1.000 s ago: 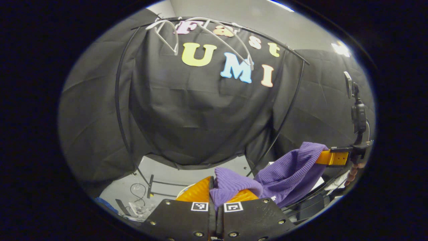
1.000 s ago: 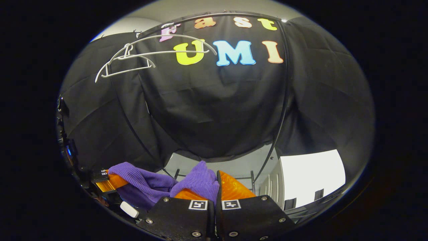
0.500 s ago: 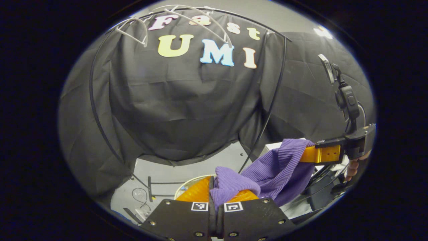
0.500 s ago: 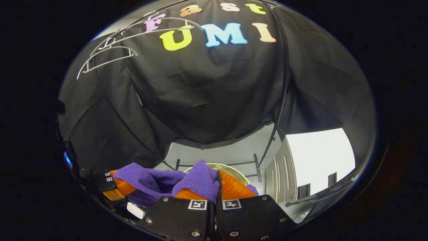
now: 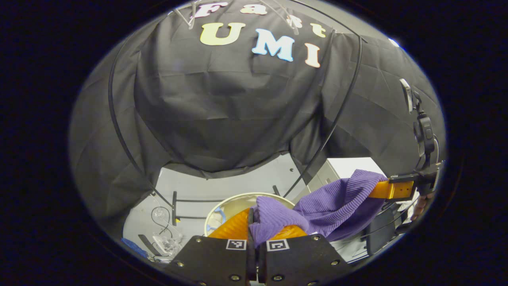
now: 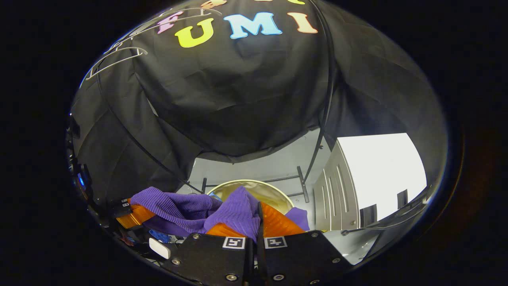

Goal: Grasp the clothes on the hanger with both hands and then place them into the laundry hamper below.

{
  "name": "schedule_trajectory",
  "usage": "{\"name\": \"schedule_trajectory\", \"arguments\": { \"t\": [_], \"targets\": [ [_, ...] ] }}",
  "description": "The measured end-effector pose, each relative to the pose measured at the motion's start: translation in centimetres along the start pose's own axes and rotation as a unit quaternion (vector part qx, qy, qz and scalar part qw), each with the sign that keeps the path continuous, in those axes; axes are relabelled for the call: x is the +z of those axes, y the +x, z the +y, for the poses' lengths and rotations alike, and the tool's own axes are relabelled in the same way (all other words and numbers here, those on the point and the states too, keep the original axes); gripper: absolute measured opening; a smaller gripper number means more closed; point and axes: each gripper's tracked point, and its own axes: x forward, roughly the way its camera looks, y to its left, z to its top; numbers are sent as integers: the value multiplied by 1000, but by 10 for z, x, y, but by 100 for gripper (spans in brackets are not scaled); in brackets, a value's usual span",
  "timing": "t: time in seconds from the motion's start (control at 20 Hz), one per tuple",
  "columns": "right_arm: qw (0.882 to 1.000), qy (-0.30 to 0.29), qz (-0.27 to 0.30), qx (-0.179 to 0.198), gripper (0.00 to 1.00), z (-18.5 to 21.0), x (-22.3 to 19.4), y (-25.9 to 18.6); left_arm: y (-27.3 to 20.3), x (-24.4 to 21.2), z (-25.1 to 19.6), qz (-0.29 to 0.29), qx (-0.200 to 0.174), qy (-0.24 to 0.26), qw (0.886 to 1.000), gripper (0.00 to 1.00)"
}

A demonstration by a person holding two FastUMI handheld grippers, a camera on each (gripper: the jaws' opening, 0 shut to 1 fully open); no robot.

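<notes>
- step in hand: carry phase, judged. the purple knit garment (image 5: 333, 208) is off the rack and slung between the two claws, above and short of the laundry hamper (image 5: 234, 202).
- left claw (image 5: 254, 222): clenched on one bunched end of the garment, cloth squeezed between its orange fingers (image 5: 232, 226) and bulging out ahead of them.
- right claw (image 6: 258, 222): clenched on the other end, a peak of knit standing up between its fingers; in the left gripper view it sits far off to the right (image 5: 391, 190), a hand (image 5: 418, 206) behind it.
- garment position: starts at each claw's fingertips and sags sideways toward the opposite claw; a small flap hangs past the right claw's right finger.
- hamper position: directly ahead of and below both claws, its round pale rim (image 6: 254, 184) partly hidden behind the cloth.
- next move, judged: bring both claws forward and down until the sagging middle is over the opening, then release both ends together so no sleeve catches the rim.
- count: garments, one; hampers, one; claws, two; white hangers (image 6: 115, 61) at the upper left, bare, at least two, exact number unclear.
- other: white cabinet (image 6: 337, 196) beyond the right claw to its right; clutter of cable on the floor (image 5: 162, 222) left of the left claw.
</notes>
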Motion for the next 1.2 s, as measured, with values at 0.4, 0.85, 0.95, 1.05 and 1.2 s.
{"name": "schedule_trajectory", "arguments": {
  "t": [0.4,0.85,0.95,1.05,1.2],
  "targets": [
    [1000,11,18,-12,3,-14,-19,13,15,-25,13,26,14,-27,999,4],
    [998,27,48,-22,6,-7,-29,6,12,-28,13,25,20,-42,999,4],
    [998,16,54,-23,6,-5,-34,5,10,-34,8,27,14,-52,998,5],
    [998,14,63,-20,9,-3,-38,0,5,-39,6,30,14,-62,998,10],
    [997,9,79,-13,17,-3,-43,-11,-5,-40,10,24,21,-58,998,11]
  ]
}}
